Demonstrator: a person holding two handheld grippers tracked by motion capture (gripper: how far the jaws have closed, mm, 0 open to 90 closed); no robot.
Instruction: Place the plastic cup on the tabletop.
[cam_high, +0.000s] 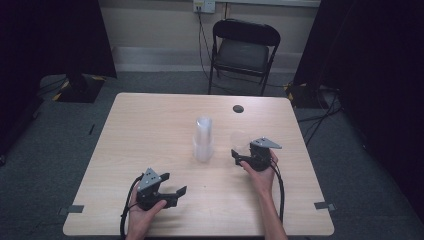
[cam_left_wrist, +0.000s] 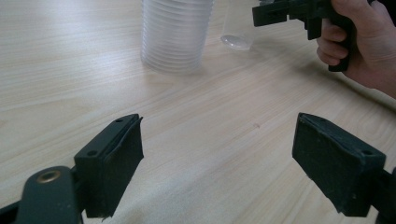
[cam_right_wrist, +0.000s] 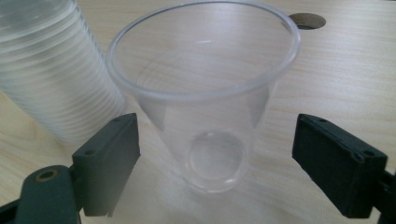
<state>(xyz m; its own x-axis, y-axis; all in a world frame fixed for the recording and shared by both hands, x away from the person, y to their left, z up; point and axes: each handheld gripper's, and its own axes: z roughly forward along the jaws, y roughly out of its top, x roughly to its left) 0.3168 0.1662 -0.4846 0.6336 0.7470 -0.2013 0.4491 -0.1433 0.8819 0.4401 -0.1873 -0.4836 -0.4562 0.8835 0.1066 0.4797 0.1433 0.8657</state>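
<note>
While both grippers gape wide and empty, the single clear thin-walled plastic cup (cam_right_wrist: 210, 107) stands upright just beside the tall stack of clear plastic cups (cam_right_wrist: 51, 70), between the right gripper's (cam_right_wrist: 215, 158) jaws but untouched, probably light, slippery, easily crushed, best pinched gently mid-wall.

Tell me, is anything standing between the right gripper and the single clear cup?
Nothing visible does. The single clear cup stands upright between the open jaws of the right gripper, pads apart from it. The cup stack stands beside it.

A black folding chair (cam_high: 244, 52) stands beyond the wooden table (cam_high: 150, 135); grey carpet (cam_high: 350, 165); pale wall (cam_high: 150, 22).
</note>
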